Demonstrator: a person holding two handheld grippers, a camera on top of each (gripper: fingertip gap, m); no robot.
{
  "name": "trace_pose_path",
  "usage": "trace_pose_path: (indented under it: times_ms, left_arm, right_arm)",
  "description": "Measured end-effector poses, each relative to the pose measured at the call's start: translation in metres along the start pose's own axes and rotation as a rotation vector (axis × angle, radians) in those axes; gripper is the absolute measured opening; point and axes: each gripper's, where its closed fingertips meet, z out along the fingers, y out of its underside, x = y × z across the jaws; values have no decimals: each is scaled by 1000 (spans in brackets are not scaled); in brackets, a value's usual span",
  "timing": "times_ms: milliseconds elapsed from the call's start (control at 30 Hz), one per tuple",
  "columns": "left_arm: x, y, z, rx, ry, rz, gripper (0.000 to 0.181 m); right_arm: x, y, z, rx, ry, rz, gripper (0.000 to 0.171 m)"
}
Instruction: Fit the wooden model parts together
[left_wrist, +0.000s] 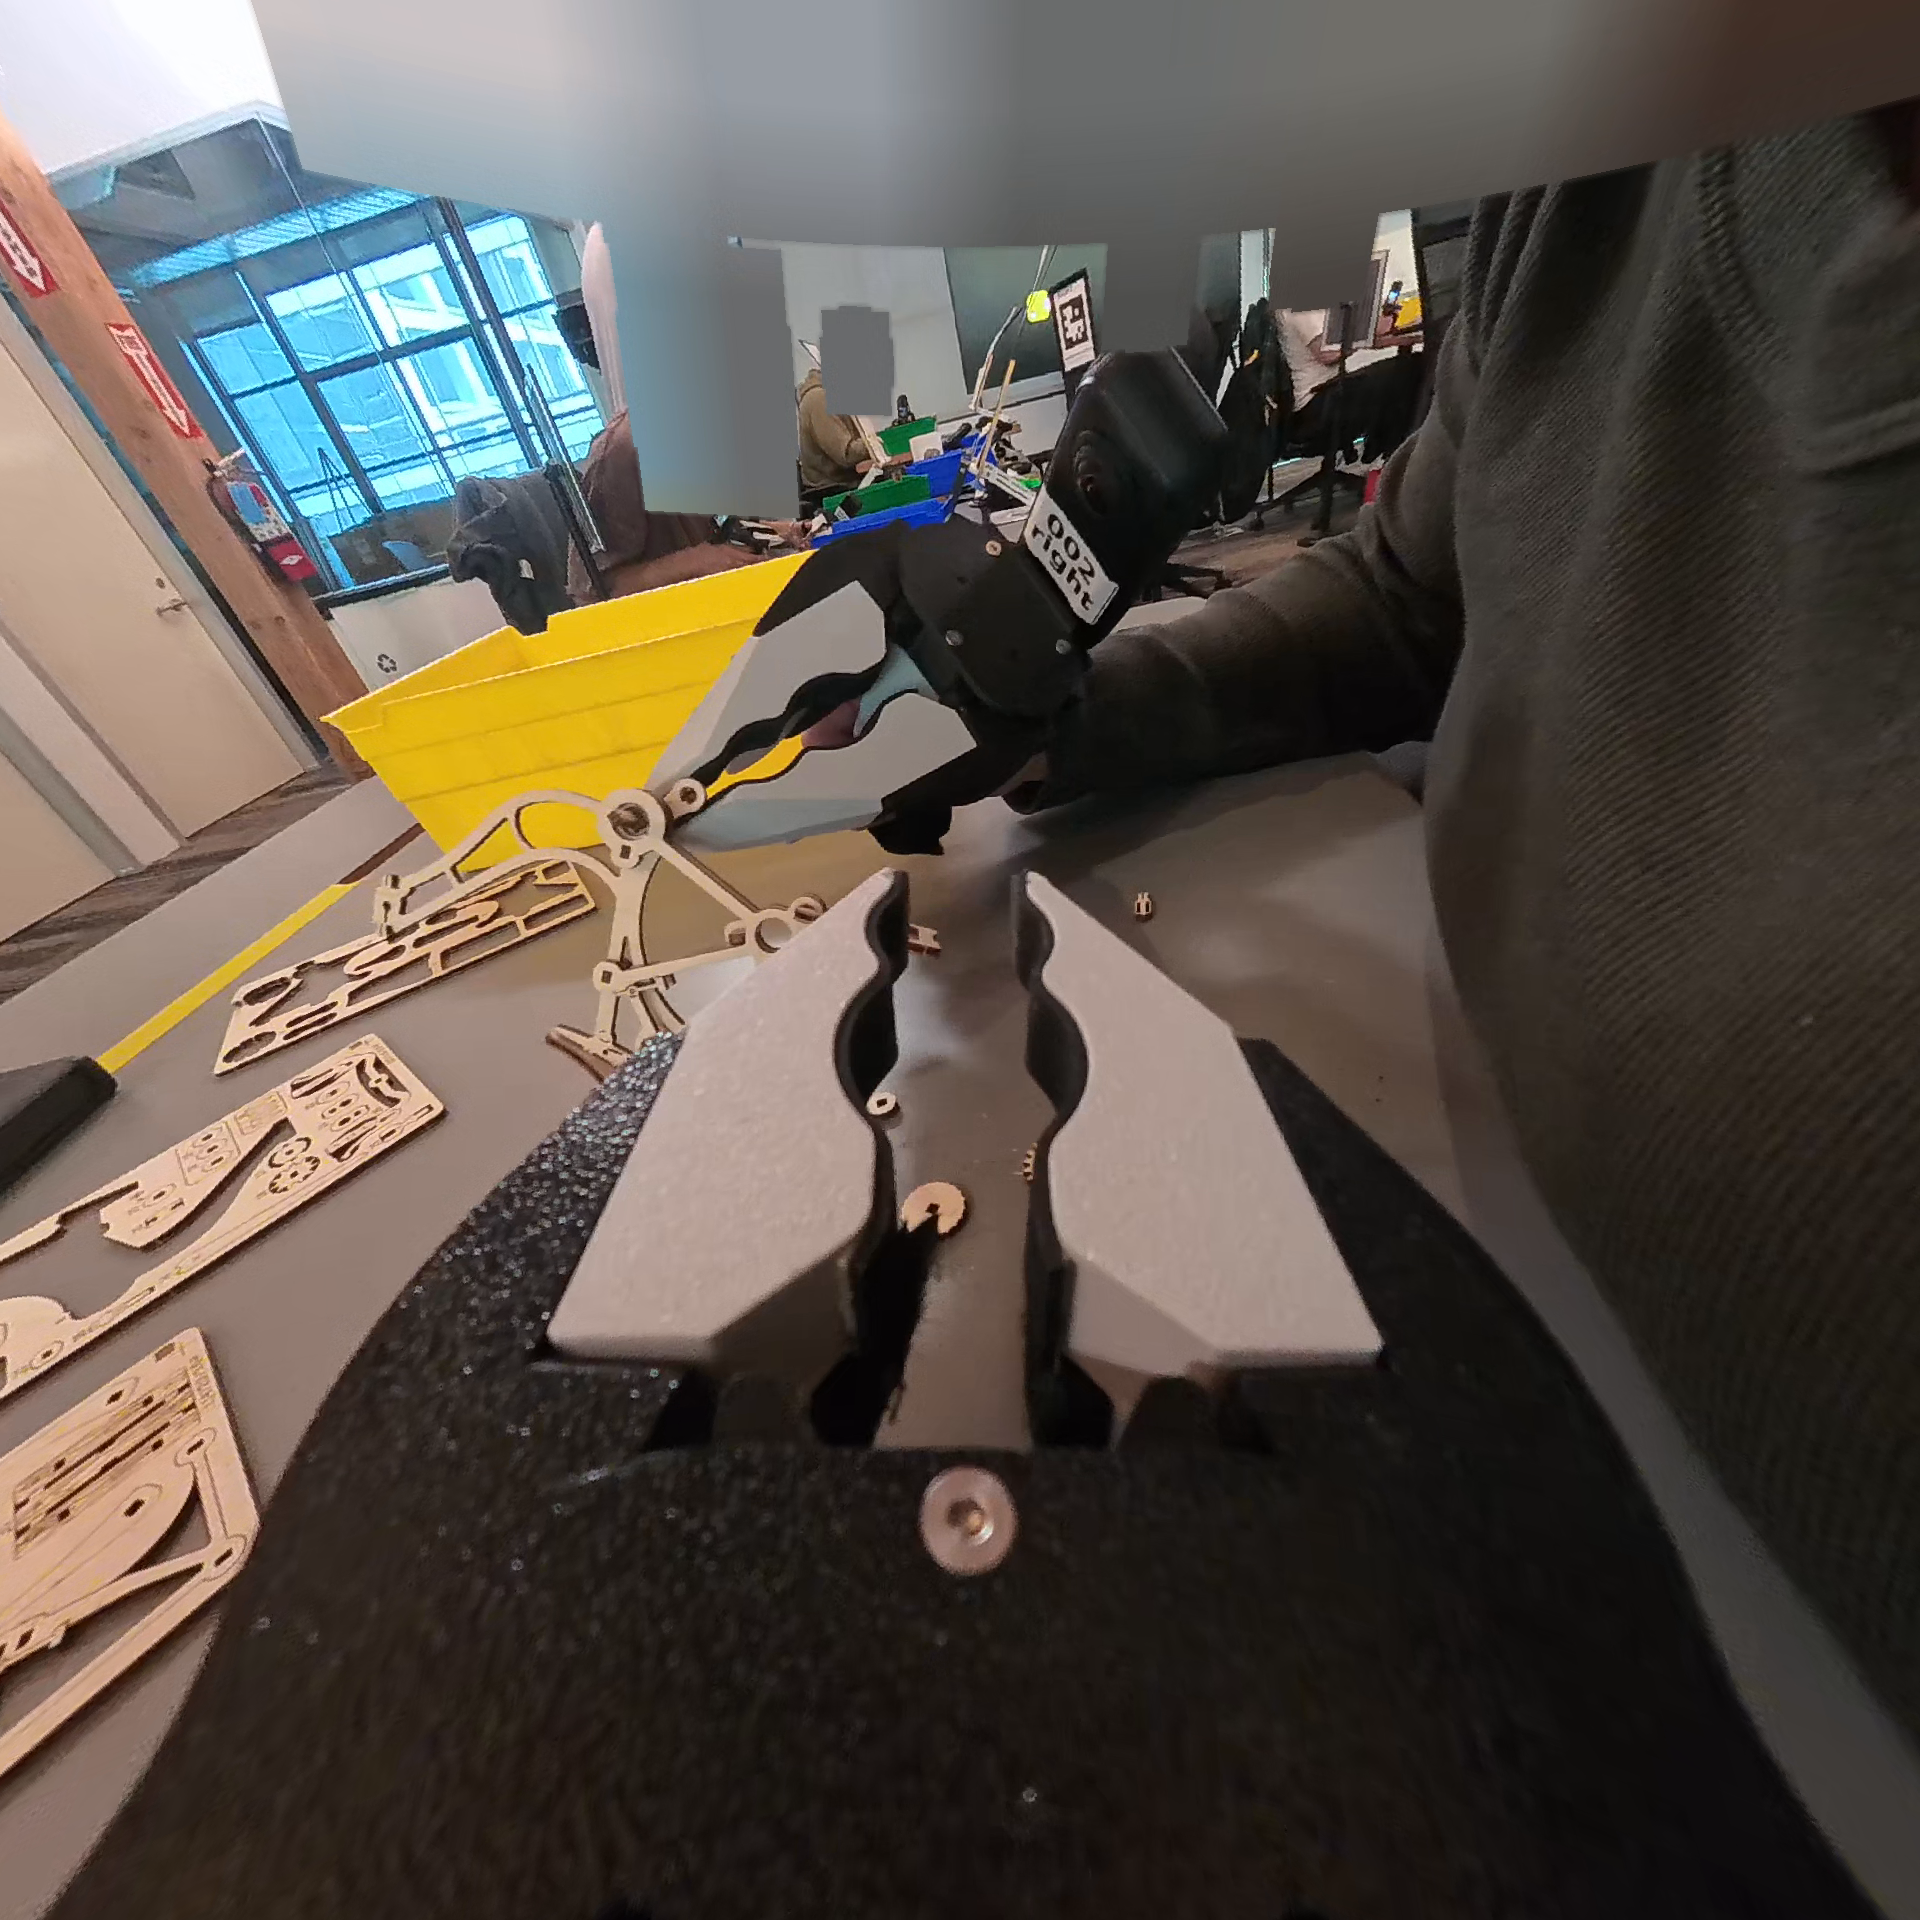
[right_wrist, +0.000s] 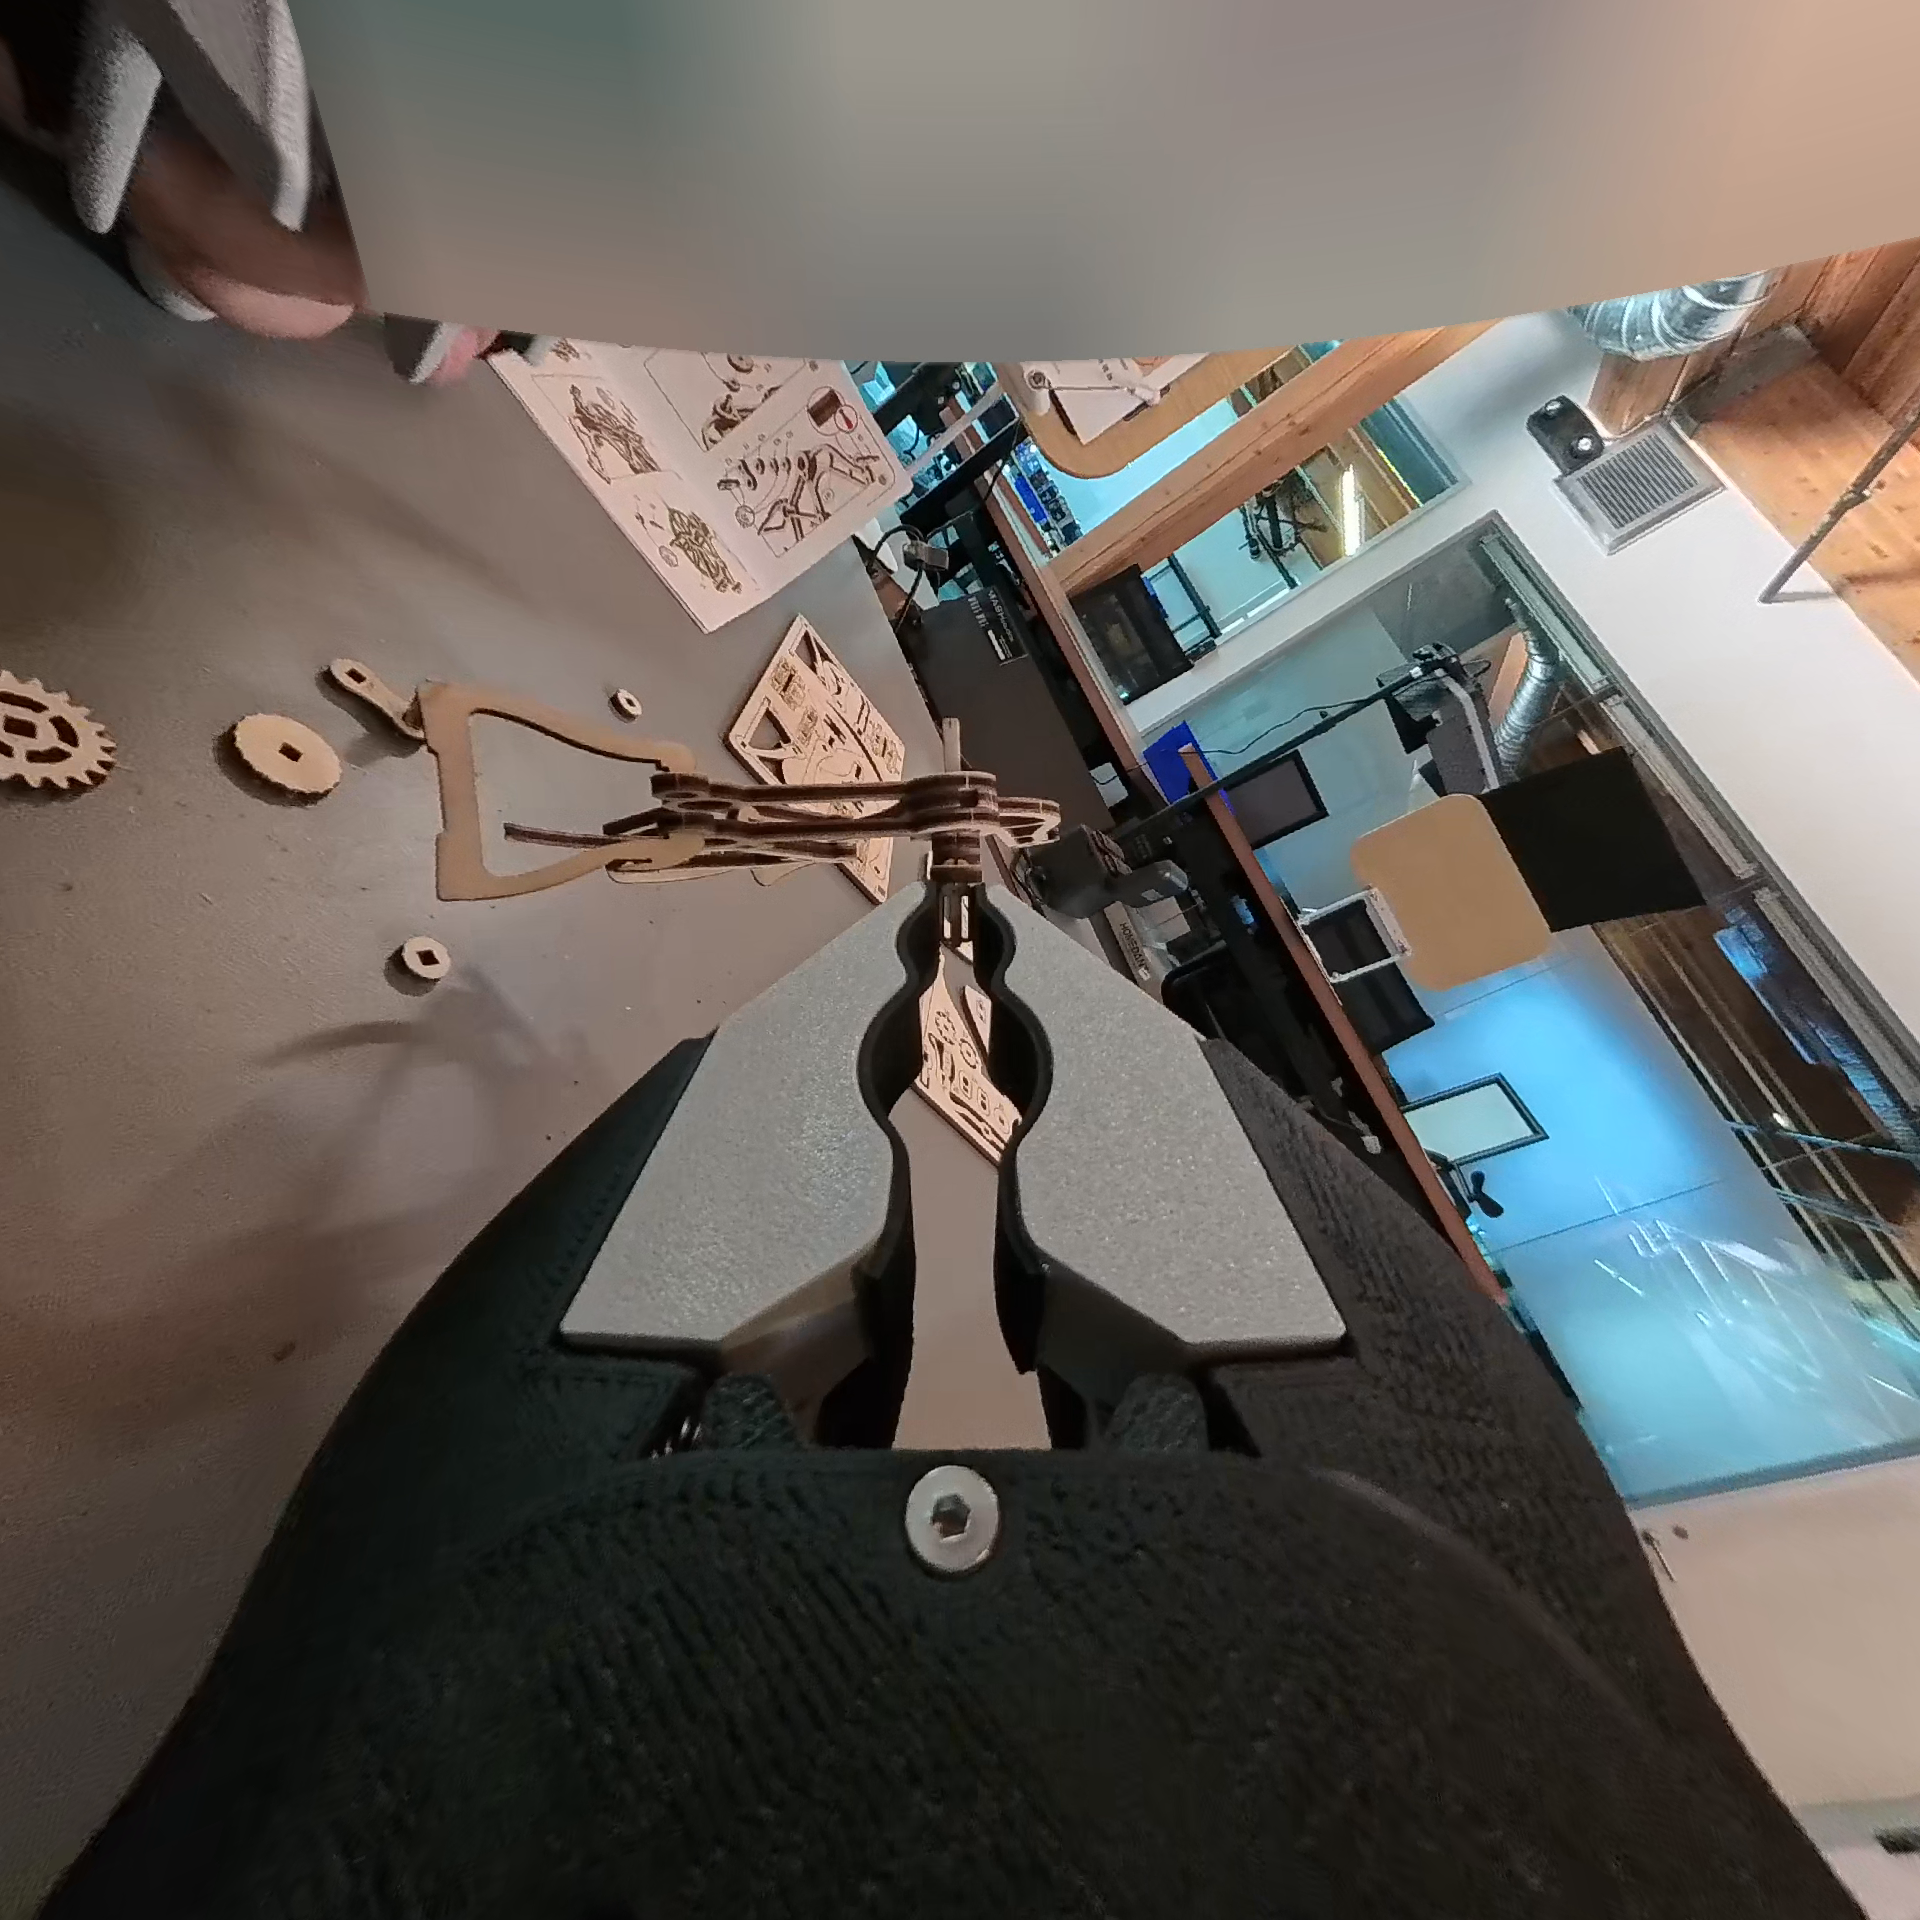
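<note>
— Behind the right gripper (left_wrist: 717, 800), what stands on the grey table (left_wrist: 1278, 935)?
— A yellow plastic bin (left_wrist: 561, 707); its inside I cannot see.
— And the flat pale wooden model frame (left_wrist: 623, 894)?
— Its round joint sits pinched at the tips of that gripper, which is nearly closed on it. The left gripper (left_wrist: 956, 914), just beside, is half open and holds nothing; small wooden discs (left_wrist: 933, 1208) lie on the table between its fingers.

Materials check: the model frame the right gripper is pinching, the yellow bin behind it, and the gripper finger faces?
Model frame: looks like thin laser-cut plywood, unfinished pale wood with darkened cut edges. Yellow bin: apparently moulded plastic, smooth with a slight sheen and ribbed rim. Fingers of the left gripper: matte grey, finely grained faces over black wavy liners; likely printed plastic with rubbery pads, but the look leaves that open.
</note>
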Motion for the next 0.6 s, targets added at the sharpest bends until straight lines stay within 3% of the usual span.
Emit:
trace_pose_path:
  times_ms: [600]
  left_arm:
    - [3,1,1,-8,10,18,15]
  right_arm:
    - [19,20,-5,-57,62,-9,3]
